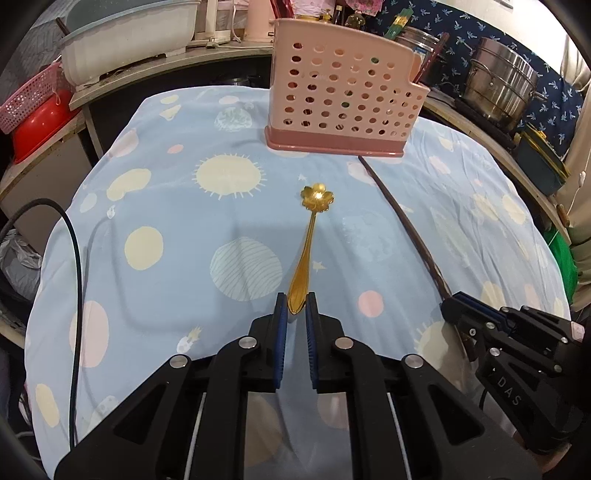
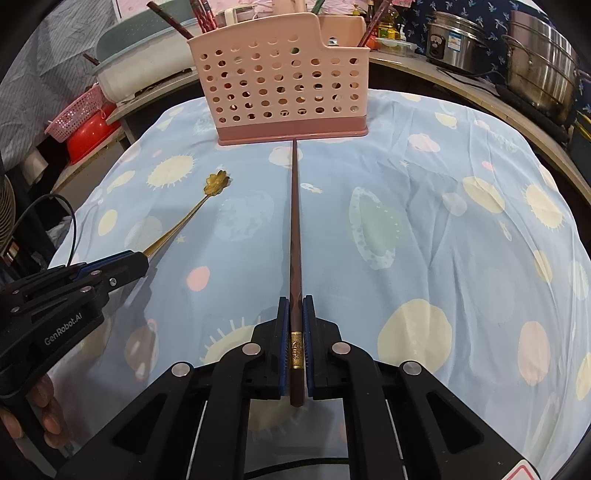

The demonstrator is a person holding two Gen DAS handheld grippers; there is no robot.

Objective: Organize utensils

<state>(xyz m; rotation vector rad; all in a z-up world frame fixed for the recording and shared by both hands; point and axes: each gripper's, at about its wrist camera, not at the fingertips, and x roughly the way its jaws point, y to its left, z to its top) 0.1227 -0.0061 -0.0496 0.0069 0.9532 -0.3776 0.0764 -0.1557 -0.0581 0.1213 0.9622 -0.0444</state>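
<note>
A table is covered by a light blue cloth (image 1: 184, 206) printed with suns, planets and pale dots. Behind it, a shelf or counter is seen carrying a white basin (image 1: 125, 40); lower at the left, a pink mesh basket (image 1: 29, 99) is set over a red bowl (image 1: 44, 125). To the right, steel pots (image 2: 543, 55) are stacked before a dark blue patterned fabric (image 1: 472, 26). Indoor light is reflected off the metal.

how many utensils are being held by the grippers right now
2. The gold spoon is clamped by its handle end in the left gripper; the brown chopstick is clamped in the right gripper, its tip reaching the pink holder.
</note>
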